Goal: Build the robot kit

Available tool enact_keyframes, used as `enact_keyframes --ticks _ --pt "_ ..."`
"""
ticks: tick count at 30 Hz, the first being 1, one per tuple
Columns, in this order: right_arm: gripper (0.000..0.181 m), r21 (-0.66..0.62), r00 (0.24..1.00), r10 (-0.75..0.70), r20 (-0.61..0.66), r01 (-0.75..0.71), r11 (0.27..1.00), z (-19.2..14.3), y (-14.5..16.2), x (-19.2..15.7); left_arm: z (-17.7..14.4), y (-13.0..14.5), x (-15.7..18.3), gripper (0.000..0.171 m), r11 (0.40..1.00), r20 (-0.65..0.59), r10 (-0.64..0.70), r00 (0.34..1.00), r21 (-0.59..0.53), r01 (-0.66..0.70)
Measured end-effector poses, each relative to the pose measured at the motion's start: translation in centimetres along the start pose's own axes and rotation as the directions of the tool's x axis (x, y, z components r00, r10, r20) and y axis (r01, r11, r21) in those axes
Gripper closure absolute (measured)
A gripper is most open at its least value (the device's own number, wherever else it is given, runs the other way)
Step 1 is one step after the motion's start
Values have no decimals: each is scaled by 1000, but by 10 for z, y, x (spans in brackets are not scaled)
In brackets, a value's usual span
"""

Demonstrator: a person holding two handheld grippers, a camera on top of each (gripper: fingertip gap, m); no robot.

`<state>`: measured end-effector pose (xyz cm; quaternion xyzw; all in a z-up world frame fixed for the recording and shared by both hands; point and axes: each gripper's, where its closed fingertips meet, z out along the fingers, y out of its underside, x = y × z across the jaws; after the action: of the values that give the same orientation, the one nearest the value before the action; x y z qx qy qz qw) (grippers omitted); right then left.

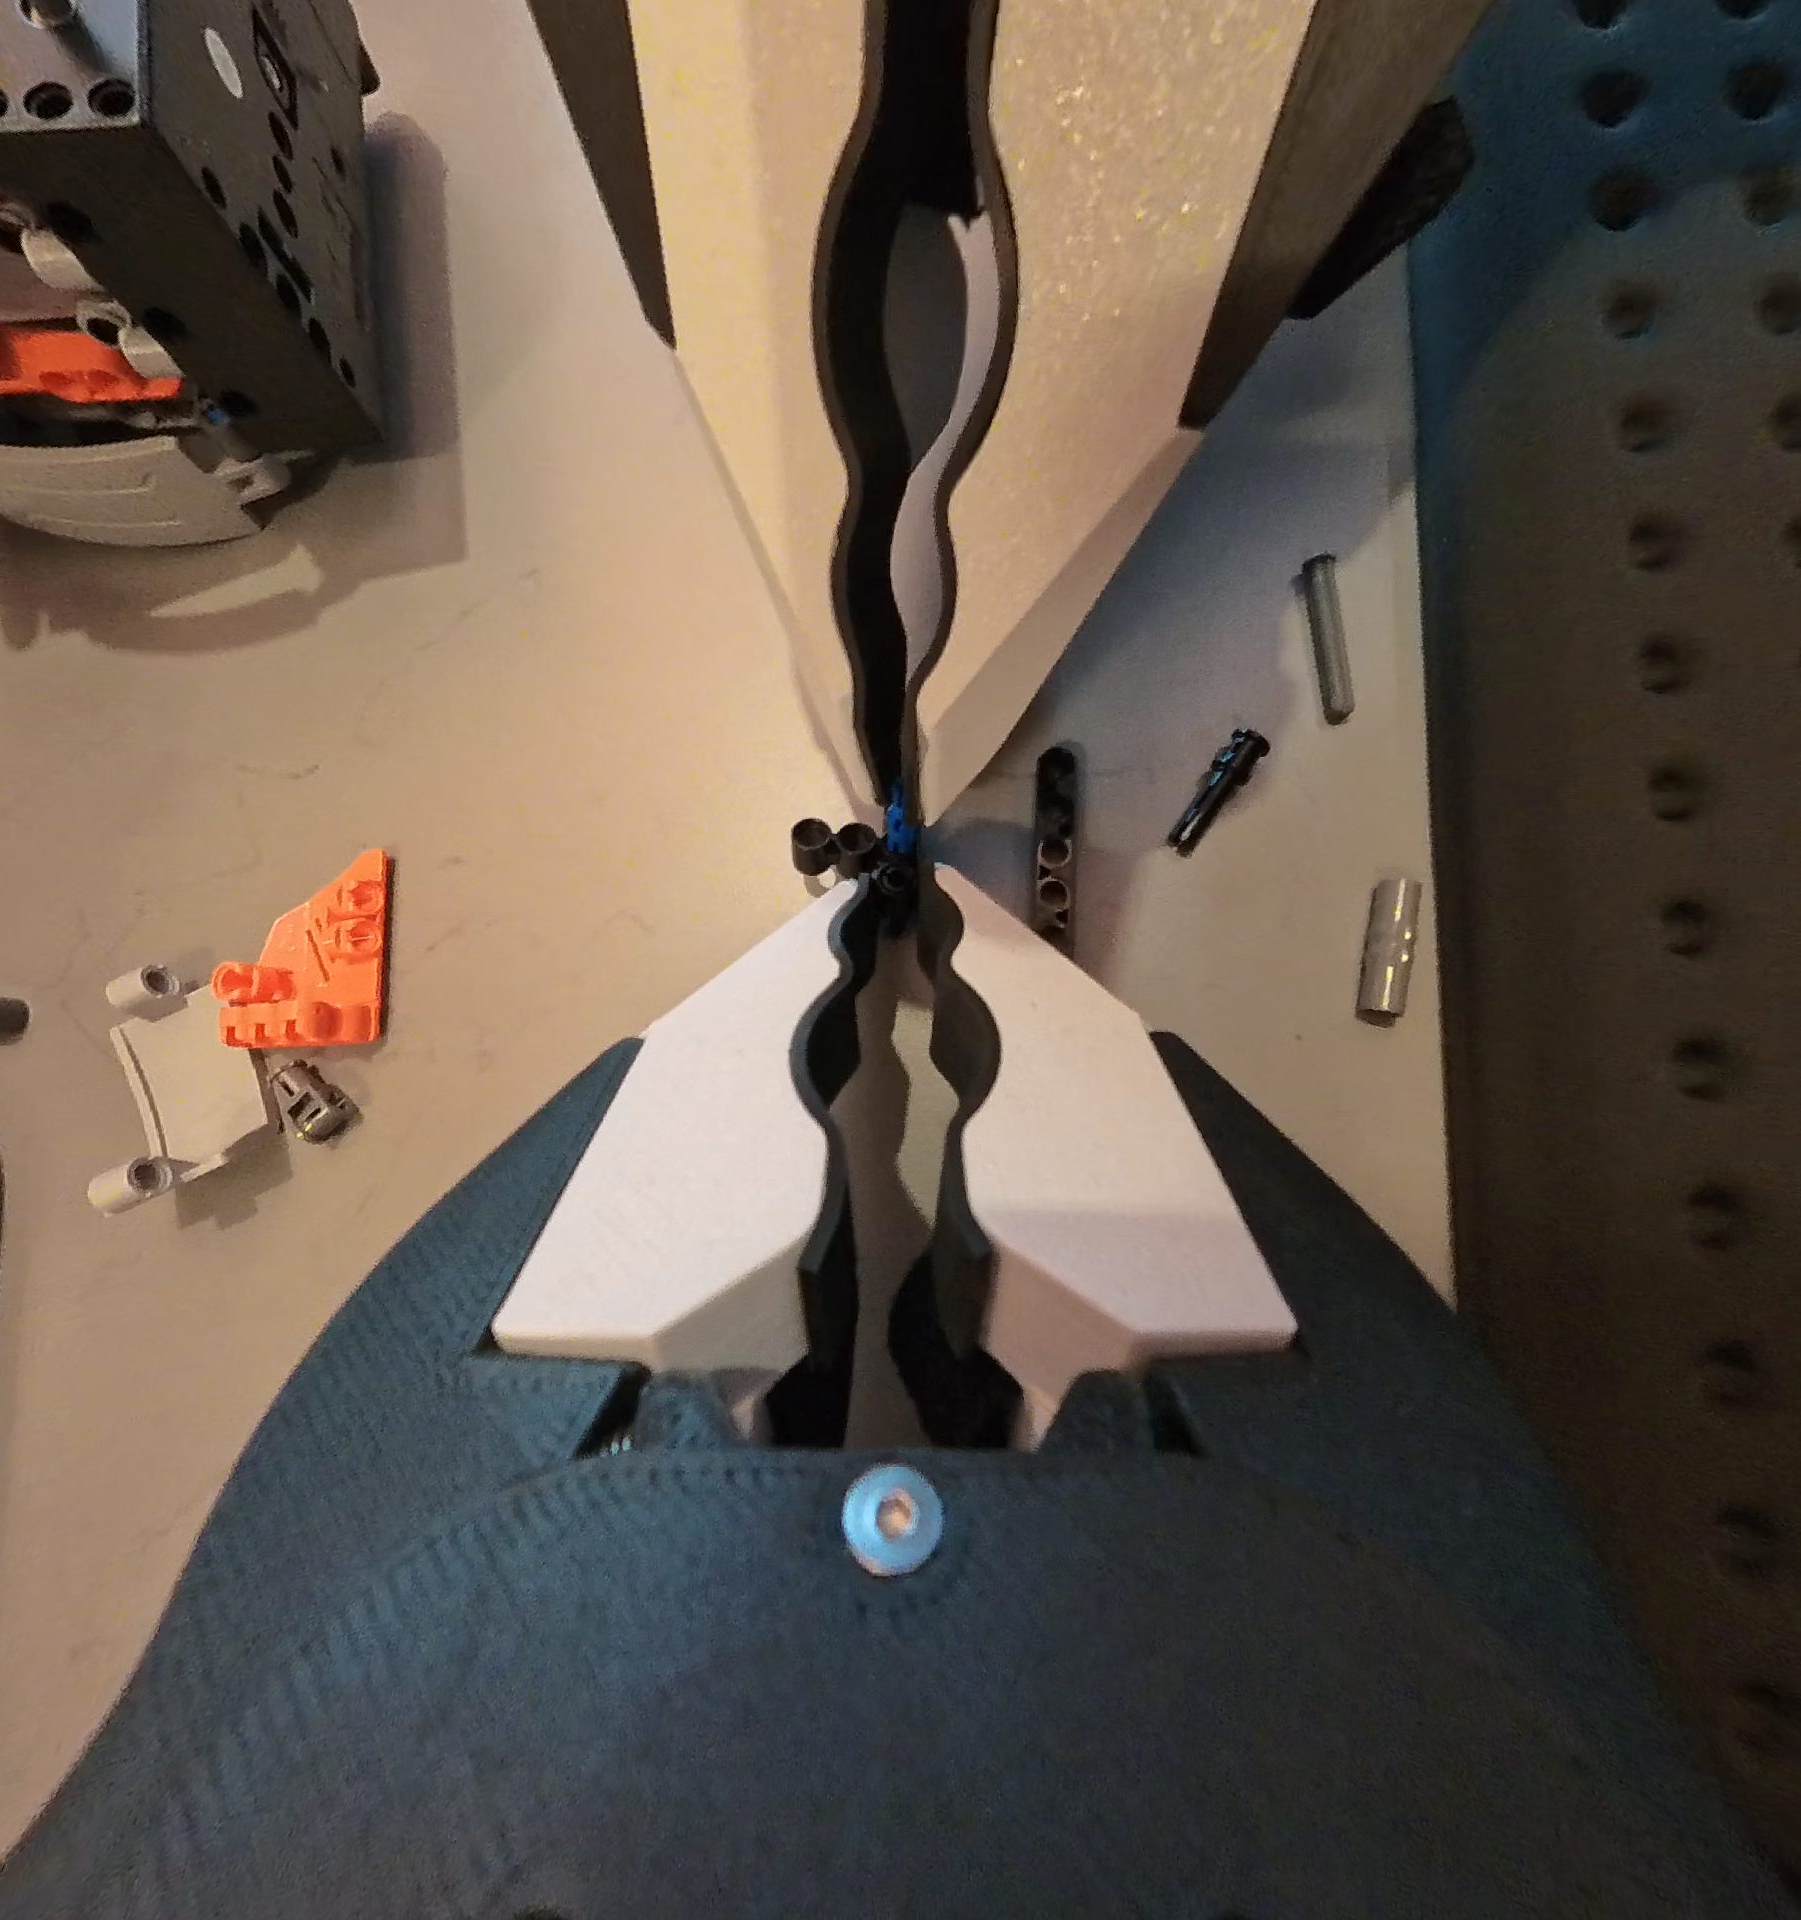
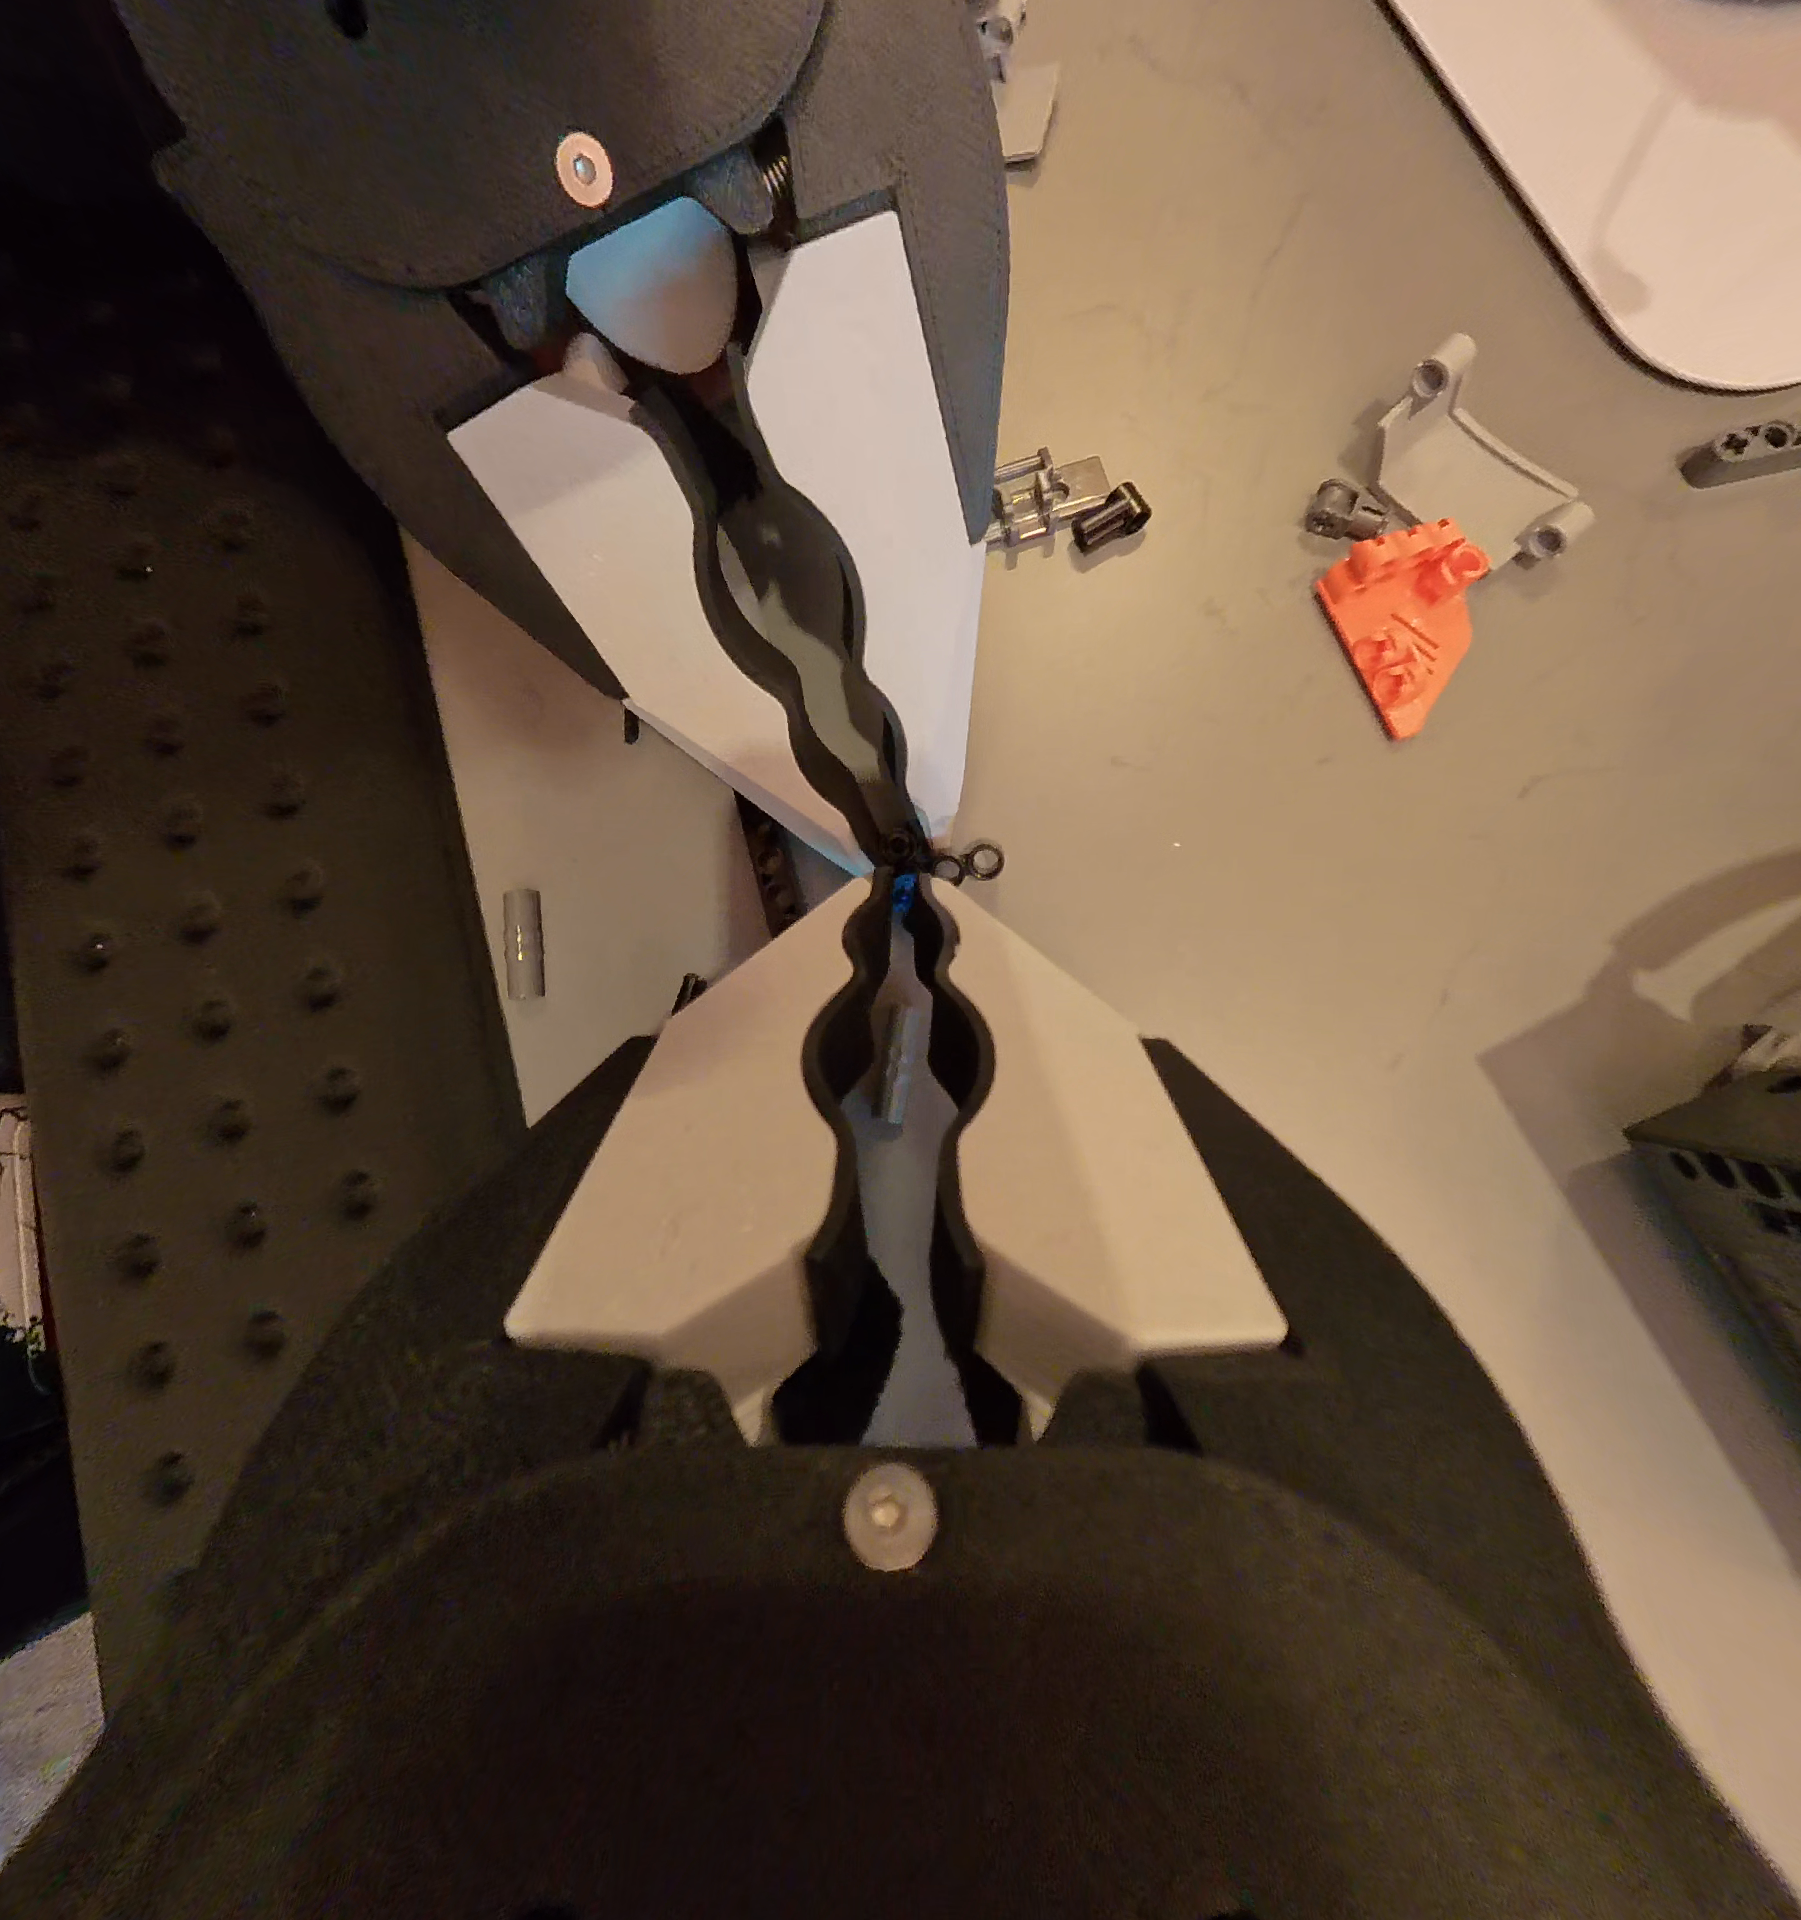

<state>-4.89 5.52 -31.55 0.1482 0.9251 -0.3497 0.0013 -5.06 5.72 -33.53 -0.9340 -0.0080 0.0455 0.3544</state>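
Tip to tip over the pale grey table: left gripper reaching up from the bottom of its own view, right gripper coming down from the top, both tilted toward the surface. Left jaws pressed together on a small black connector with round holes, its free end sticking out to the left of the tips. Right jaws pinching a small blue pin, touching the connector right at the meeting point.

Counted left to right in the left wrist view:
- one dark boxy brick model with orange parts, top left
- one grey curved panel, near left
- one orange wedge plate just beside it, overlapping its upper edge
- one small dark grey joint piece at the panel's right edge
- one black beam with holes, right of the tips
- one black pin further right
- two grey tubes, a long one above and a short one below
- one dark perforated mat along the right edge

From the right wrist view, same pinch seen reversed: right gripper at bottom, left gripper slanting in from top left
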Motion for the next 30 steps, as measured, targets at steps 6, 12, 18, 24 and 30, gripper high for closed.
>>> enact_keyframes --ticks 6,12,18,24,30 --pt "180 -2 1000 10 11 -10 1000 1 0 0 0 0 0 168 999 12 24 1000 -23 -24" --pt "181 -31 1000 -22 -4 22 999 5 1 2 0 0 -1 168 998 32 38 999 -42 -37" --pt "181 0 1000 -2 0 2 1000 6 -2 4 -1 0 -3 168 999 21 10 1000 -37 -10" --pt "174 69 997 72 17 -73 995 -6 -5 5 -4 -7 -5 167 997 -35 -75 997 22 76" --pt "167 37 996 75 -40 -73 997 -5 8 11 0 2 -8 167 998 -28 -54 998 -18 53"
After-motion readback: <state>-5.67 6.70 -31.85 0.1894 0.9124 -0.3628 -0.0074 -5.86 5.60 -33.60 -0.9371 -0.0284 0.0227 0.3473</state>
